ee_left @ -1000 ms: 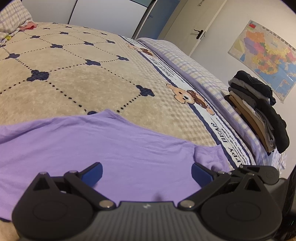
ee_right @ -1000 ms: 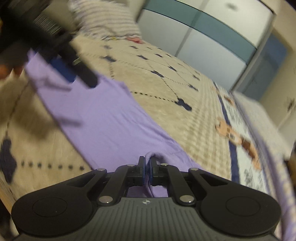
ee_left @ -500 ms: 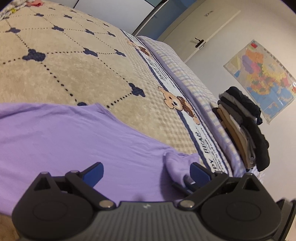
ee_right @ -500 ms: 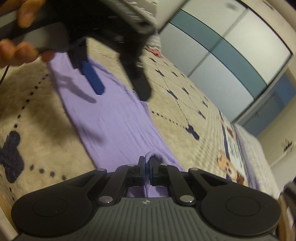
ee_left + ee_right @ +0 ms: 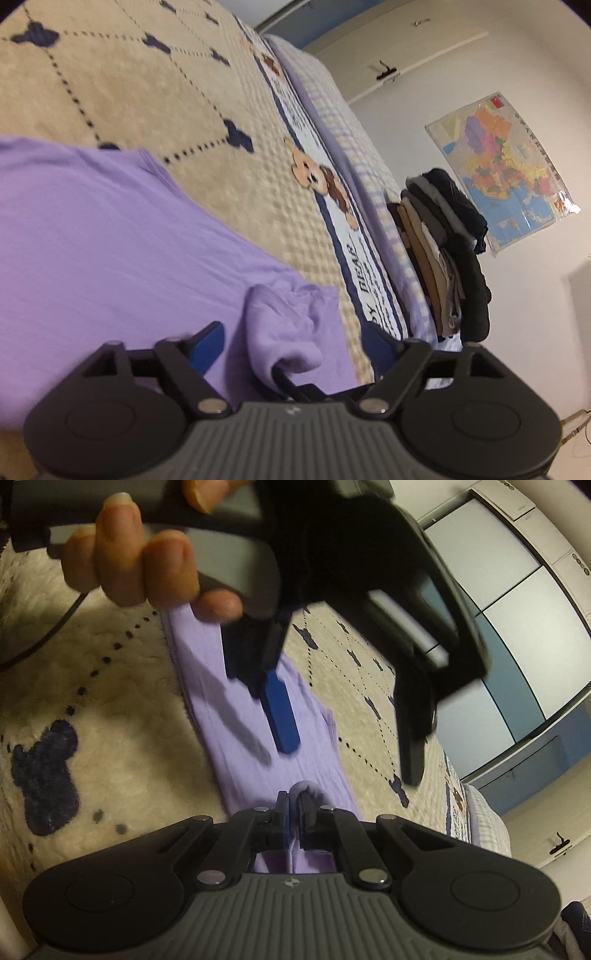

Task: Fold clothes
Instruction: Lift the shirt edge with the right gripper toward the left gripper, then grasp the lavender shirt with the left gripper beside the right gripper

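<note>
A purple shirt (image 5: 110, 236) lies spread on the blanket (image 5: 147, 81) of a bed, its near corner bunched and lifted. The right hand-held gripper (image 5: 293, 810) is clenched on that bunched corner (image 5: 304, 788), a fold of purple cloth passing between its closed jaws. The left hand-held gripper (image 5: 295, 339) is released, jaws wide apart, held above the cloth by a hand (image 5: 147, 565); one blue pad (image 5: 282, 716) hangs over the middle of the garment.

Orientation: in the right wrist view the shirt runs as a long band away from the pinched corner toward the hand, so its long axis lies roughly along that gripper's line of sight. In the left wrist view the far hem (image 5: 155, 166) ends near a dark clover motif. Which end is collar and which is hem cannot be told.

Risks, as a judgement: the pinch takes only a small wad, so a quick pull may slip it free or drag the whole shirt across the fleecy blanket rather than fold it. With only one corner held, the fold may go skewed and wrinkled. The two grippers work close together and may collide. A stack of folded clothes (image 5: 443, 254) sits at the bed's edge, well apart.
</note>
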